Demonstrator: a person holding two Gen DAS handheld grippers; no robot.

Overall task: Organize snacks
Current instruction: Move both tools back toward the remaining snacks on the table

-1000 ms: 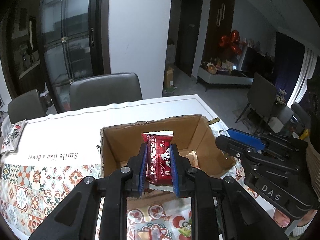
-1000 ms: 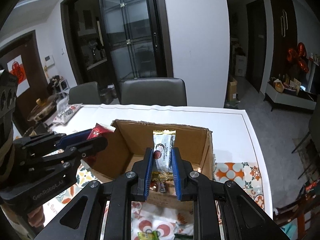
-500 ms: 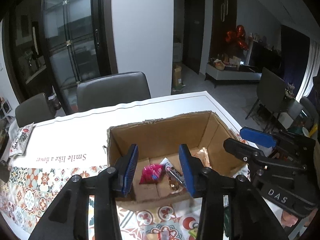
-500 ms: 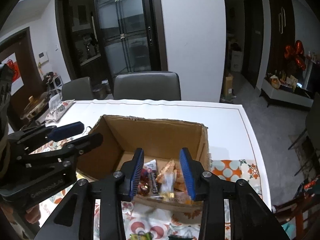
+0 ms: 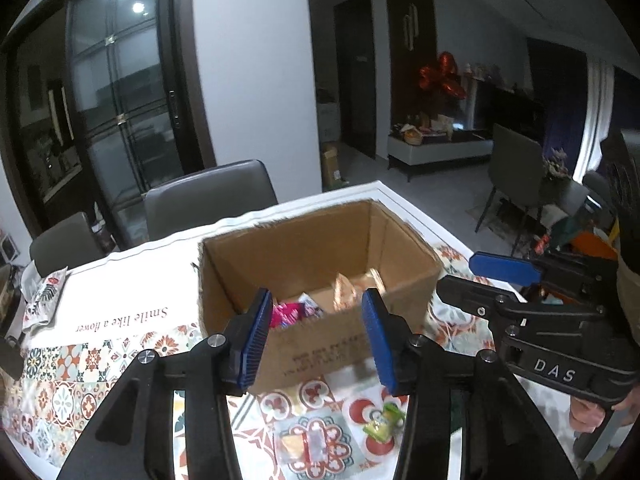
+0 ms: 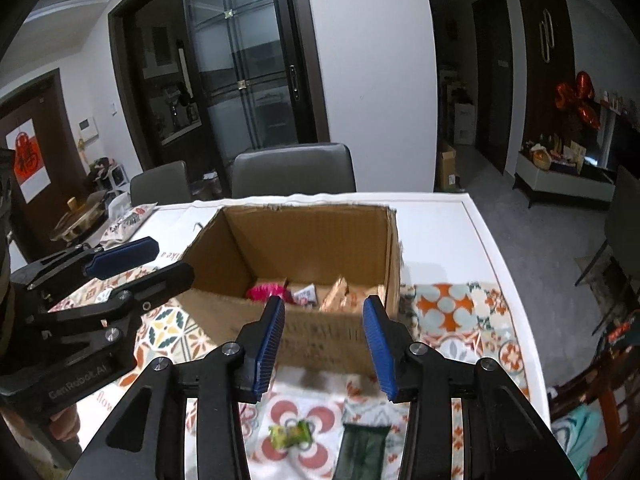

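Observation:
An open cardboard box (image 5: 320,344) stands on the patterned tablecloth; it also shows in the right wrist view (image 6: 320,240). Several snack packets (image 5: 316,310) lie inside it, pink and tan ones among them (image 6: 312,292). My left gripper (image 5: 318,338) is open and empty, in front of the box's near wall. My right gripper (image 6: 324,344) is open and empty, also in front of the near wall. A small green candy (image 5: 382,424) and a clear packet (image 5: 304,444) lie on the cloth near me. A dark green packet (image 6: 362,454) lies by the green candy (image 6: 290,436).
A white table (image 6: 440,216) with a tiled cloth (image 5: 60,380) carries the box. Grey chairs (image 5: 208,200) stand behind it. A patterned bag (image 5: 40,300) lies at the far left edge. A pot (image 6: 80,216) sits at the far left.
Both grippers let go of their packets, the red one and the white-gold one, which dropped into the box. Both opened and pulled back toward me, away from the box.

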